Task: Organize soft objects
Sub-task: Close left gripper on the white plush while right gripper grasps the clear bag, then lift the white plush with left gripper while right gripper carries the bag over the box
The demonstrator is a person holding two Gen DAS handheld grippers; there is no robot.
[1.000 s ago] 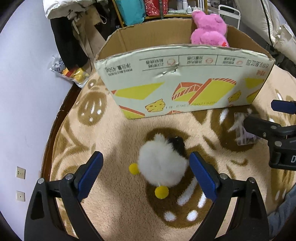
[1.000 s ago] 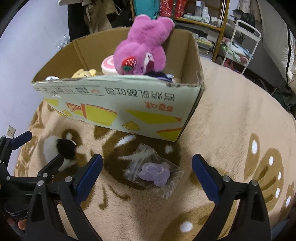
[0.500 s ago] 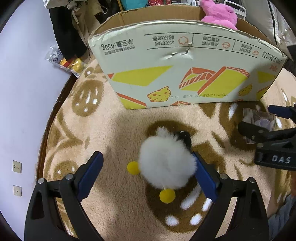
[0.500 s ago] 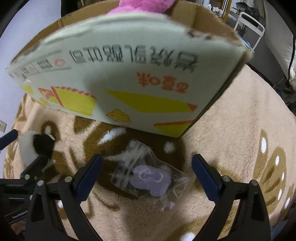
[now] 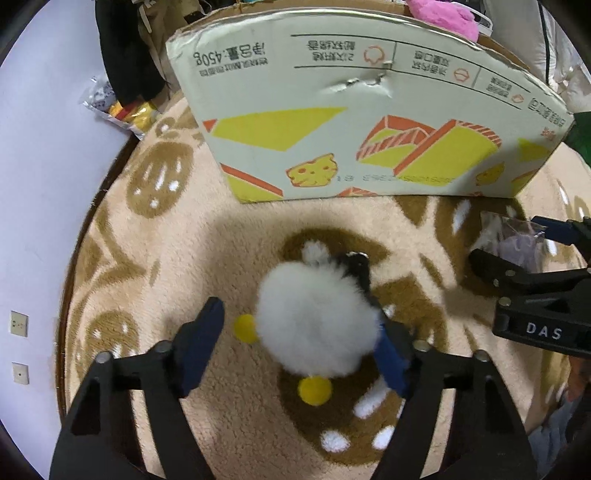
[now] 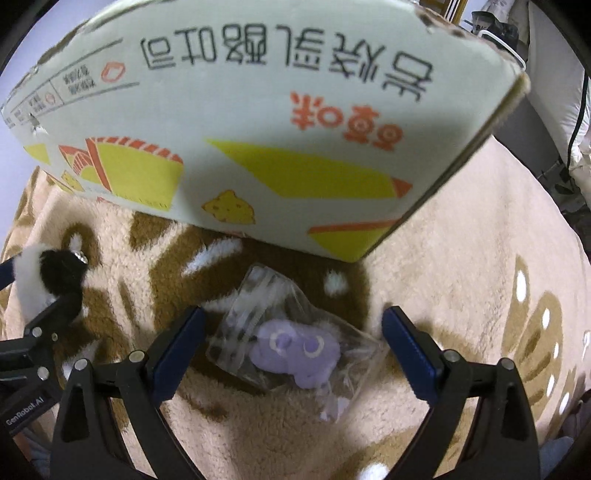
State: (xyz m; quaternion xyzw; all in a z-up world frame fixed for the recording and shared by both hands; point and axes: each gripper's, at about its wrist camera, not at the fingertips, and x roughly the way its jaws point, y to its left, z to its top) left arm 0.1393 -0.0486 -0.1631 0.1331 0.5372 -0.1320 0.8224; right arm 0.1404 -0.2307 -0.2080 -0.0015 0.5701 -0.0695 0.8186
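Observation:
A fluffy white plush [image 5: 314, 321] with a black head and yellow pom-pom feet lies on the rug, between the open fingers of my left gripper [image 5: 299, 343]; the right finger [image 5: 388, 354] touches its side. It also shows at the left of the right wrist view [image 6: 44, 280]. A small purple plush in a clear bag [image 6: 295, 347] lies between the open fingers of my right gripper [image 6: 291, 350]; the bag shows in the left wrist view [image 5: 517, 243] too. The cardboard box [image 5: 369, 122] stands just behind both, with a pink plush [image 5: 439, 14] inside.
A beige and brown patterned rug [image 5: 147, 229] covers the floor. A white wall [image 5: 37, 147] lies to the left, with snack bags [image 5: 122, 110] and dark clothes [image 5: 125, 55] near the box's left corner. Bedding [image 6: 565, 92] is at the right.
Both grippers have dropped lower and moved forward, so the box looms larger. The left fingers have narrowed around the white plush. The purple plush bag now sits between the right fingers.

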